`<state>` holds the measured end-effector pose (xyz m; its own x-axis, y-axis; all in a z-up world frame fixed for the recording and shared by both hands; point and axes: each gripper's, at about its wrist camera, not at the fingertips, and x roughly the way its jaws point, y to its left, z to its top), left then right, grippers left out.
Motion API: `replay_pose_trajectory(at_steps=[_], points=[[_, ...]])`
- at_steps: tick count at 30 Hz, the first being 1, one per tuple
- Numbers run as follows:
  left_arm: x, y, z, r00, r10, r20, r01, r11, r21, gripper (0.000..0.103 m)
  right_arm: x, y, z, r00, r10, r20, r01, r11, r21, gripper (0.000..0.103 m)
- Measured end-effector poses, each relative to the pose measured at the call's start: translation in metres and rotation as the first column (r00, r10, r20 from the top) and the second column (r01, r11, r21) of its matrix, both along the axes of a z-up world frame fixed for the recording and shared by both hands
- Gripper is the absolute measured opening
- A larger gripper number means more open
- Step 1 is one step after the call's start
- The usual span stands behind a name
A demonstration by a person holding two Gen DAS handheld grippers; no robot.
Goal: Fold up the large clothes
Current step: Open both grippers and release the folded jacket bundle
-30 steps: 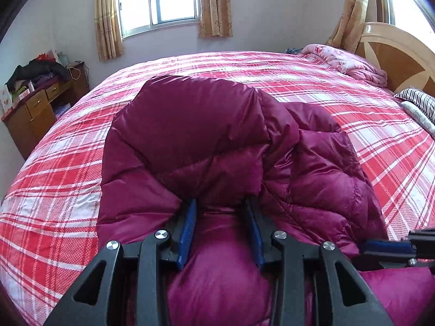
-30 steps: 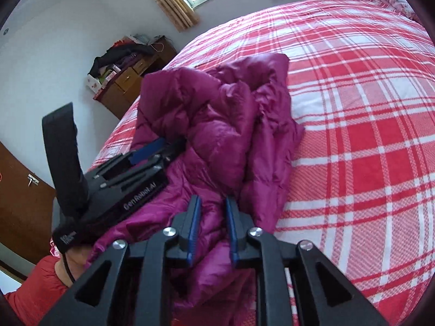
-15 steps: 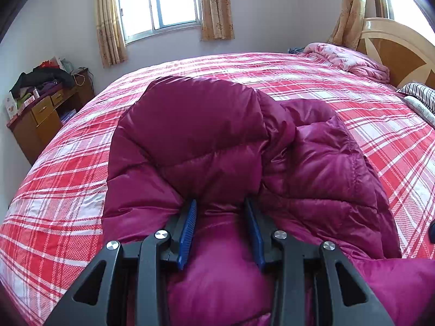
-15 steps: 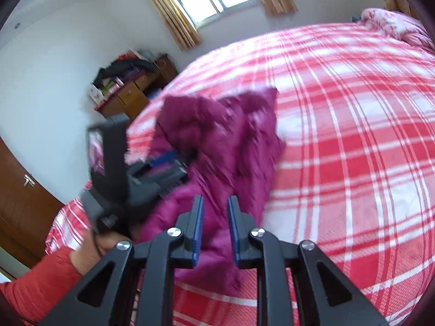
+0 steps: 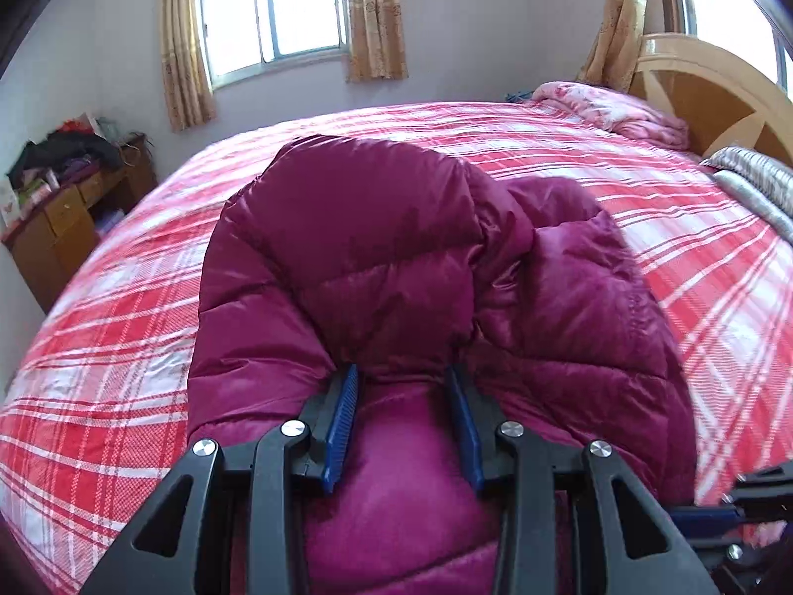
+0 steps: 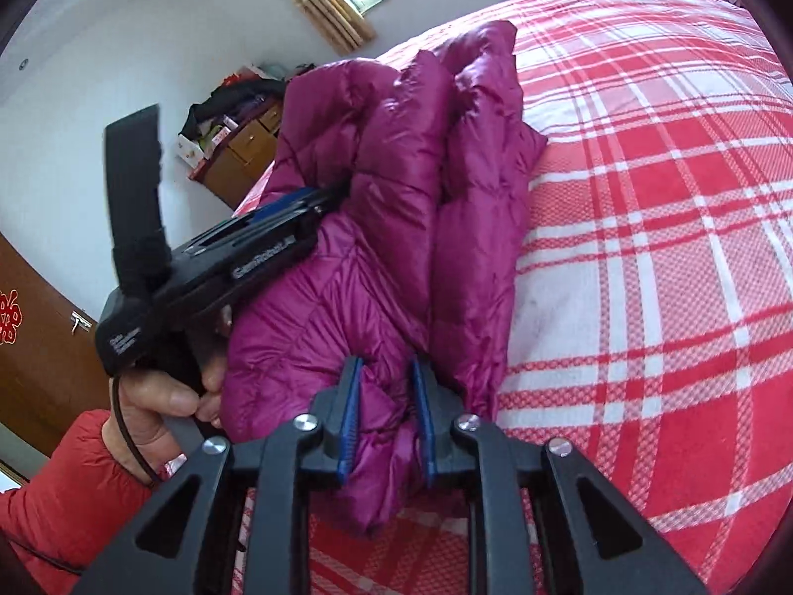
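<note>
Home bedroom, plaid-covered bed (image 5: 545, 148), curtained window (image 5: 272, 15), wooden dresser (image 5: 64, 228)

The left gripper (image 5: 402, 386) pinches a fold of the puffy magenta quilted down jacket (image 5: 396, 258) (bunched, glossy) on the red-and-white plaid bedspread (image 5: 124, 307).

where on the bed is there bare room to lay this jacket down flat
Bare plaid bedspread lies right of the magenta down jacket, toward the headboard, and beyond it toward the window. Crowded: the pink blanket and striped pillow by the headboard, and the near edge, where left claw and right claw meet fabric.
</note>
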<state>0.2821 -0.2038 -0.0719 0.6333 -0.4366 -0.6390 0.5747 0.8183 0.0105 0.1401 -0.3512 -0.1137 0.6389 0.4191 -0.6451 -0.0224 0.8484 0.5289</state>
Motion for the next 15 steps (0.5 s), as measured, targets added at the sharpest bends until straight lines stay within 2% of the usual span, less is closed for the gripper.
replay_pose_trajectory(at_steps=[3,6,7,10,12,15], points=[[0.010,0.027,0.019,0.996,-0.041,-0.076,0.035,0.996,-0.086,0.039,0.011,0.000,0.018,0.999,0.044,-0.013,-0.045,0.997,-0.063,0.021],[0.024,0.051,0.044,1.000,-0.013,-0.024,0.011,0.993,-0.115,0.044,0.026,-0.014,0.051,0.998,0.027,0.063,-0.022,0.997,-0.069,0.024],[0.029,0.055,0.049,1.000,0.003,-0.007,-0.004,0.994,-0.111,0.051,0.033,-0.019,0.061,0.996,0.013,0.091,-0.007,0.997,-0.074,0.028],[0.059,0.062,0.058,0.996,0.091,0.011,-0.089,0.990,-0.107,0.053,0.070,-0.024,0.087,0.988,-0.026,0.155,0.049,0.988,-0.148,0.029],[0.083,0.060,0.053,0.991,0.128,-0.037,-0.131,0.984,-0.119,0.053,0.097,-0.018,0.091,0.985,-0.021,0.168,0.056,0.978,-0.203,0.029],[0.107,0.047,0.037,0.982,0.170,-0.087,-0.178,0.980,-0.088,0.053,0.140,-0.007,0.073,0.993,-0.001,0.118,0.038,0.950,-0.311,0.029]])
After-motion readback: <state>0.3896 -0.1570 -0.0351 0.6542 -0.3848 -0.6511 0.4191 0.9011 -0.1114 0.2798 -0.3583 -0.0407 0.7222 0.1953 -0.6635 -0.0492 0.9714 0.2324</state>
